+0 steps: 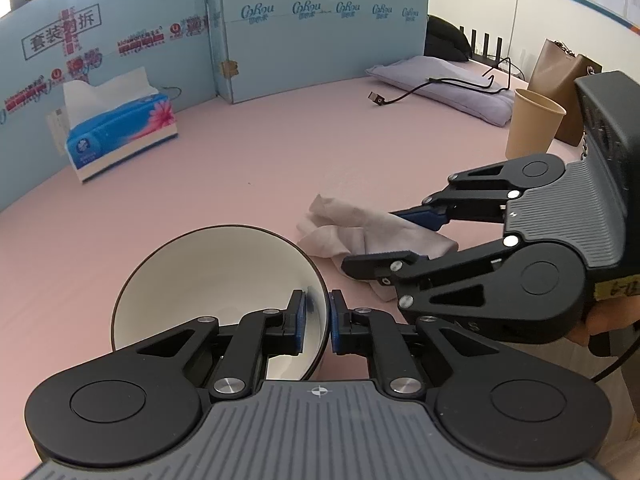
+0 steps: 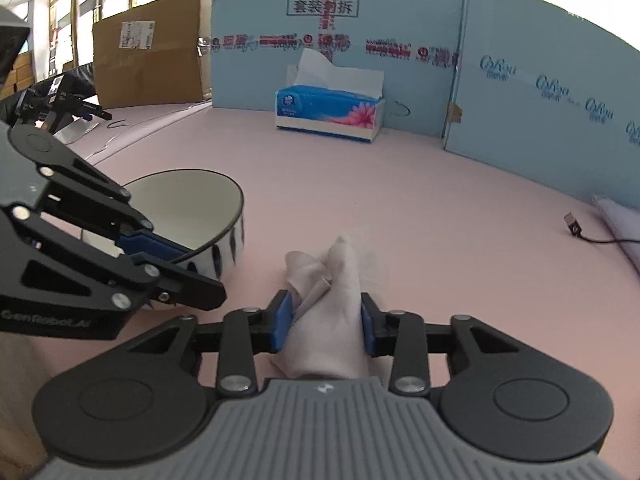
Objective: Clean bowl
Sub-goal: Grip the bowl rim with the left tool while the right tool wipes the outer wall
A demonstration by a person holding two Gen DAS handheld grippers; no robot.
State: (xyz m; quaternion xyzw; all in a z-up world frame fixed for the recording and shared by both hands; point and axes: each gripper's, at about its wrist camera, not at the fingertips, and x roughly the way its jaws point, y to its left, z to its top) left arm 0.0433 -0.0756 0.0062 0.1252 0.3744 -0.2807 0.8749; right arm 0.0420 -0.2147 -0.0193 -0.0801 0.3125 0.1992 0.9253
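Clamping the bowl rim, the left gripper sits beside the right gripper pinching a tissue.

Bowl left of tissue; tissue box behind.

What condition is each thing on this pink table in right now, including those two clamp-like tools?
Bowl: tilted, empty, rim pinched by the left tool.
Left tool: shut on the bowl's rim.
Crumpled tissue: lying on the table, between the right tool's pads.
Right tool: closed on the tissue.
Tissue box: open, a sheet sticking up.
Paper cup: upright; contents not visible.
Cable: plug end loose, unplugged.
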